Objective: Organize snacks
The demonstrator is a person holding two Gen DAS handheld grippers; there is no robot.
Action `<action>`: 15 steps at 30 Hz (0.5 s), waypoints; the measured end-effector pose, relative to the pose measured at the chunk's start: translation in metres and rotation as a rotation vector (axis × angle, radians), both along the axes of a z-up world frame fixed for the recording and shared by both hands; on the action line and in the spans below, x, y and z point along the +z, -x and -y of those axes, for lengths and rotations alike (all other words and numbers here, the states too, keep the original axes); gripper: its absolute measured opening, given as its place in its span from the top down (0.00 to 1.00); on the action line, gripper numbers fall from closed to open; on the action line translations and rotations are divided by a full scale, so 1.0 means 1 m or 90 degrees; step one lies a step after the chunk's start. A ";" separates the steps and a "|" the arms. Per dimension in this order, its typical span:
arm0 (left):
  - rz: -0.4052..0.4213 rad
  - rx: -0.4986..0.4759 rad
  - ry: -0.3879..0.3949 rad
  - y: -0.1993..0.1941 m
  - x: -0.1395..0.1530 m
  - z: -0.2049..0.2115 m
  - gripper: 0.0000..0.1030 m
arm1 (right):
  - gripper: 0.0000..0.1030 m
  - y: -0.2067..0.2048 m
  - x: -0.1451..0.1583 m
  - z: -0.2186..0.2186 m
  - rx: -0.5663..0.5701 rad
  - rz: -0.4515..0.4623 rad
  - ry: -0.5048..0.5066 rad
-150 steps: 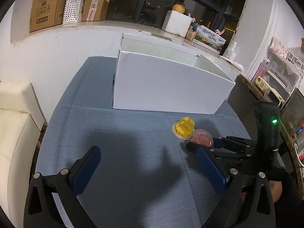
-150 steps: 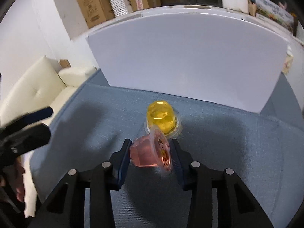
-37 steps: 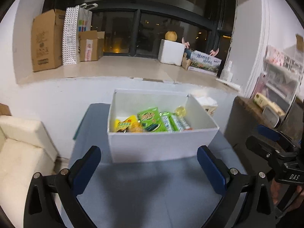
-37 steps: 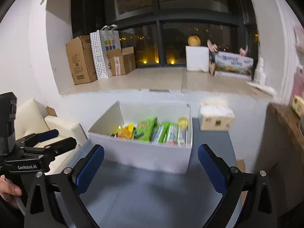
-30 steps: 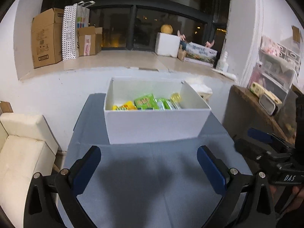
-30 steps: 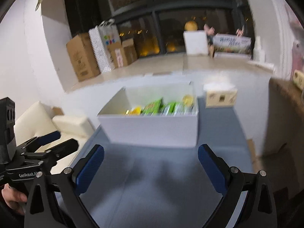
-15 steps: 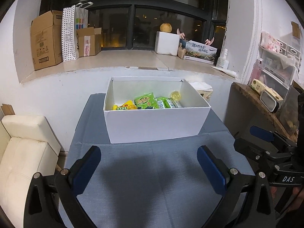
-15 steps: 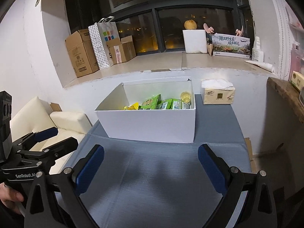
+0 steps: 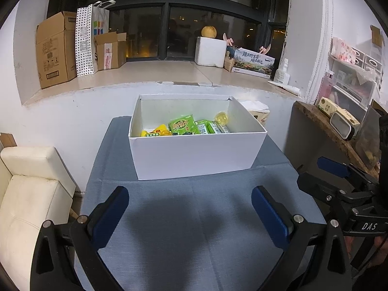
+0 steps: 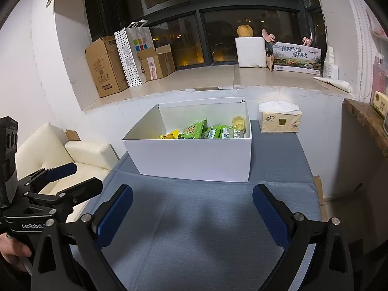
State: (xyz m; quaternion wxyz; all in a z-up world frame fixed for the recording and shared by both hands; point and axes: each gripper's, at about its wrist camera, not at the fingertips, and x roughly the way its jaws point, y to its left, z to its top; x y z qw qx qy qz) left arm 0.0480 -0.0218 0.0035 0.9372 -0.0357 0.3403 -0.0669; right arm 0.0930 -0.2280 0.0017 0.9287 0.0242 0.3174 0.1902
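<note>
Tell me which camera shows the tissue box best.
The right wrist view. There the tissue box stands fully in sight on the blue tablecloth, to the right of the white box, with its printed front face visible. In the left wrist view the white box hides most of it; only a corner shows.

My worktop (image 9: 194, 230) wears a blue-grey cloth. A white box (image 9: 194, 156) sits directly on it toward the far end, and a tissue box (image 10: 280, 121) rests just beside that, against the wall.
</note>
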 end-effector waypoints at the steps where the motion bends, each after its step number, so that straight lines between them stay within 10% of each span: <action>1: 0.000 0.000 -0.001 0.000 0.000 0.000 0.00 | 0.01 0.000 0.000 0.000 0.000 0.001 0.000; 15: 0.001 -0.003 0.001 0.000 0.000 0.002 0.00 | 0.01 0.001 0.002 0.001 -0.001 0.003 -0.001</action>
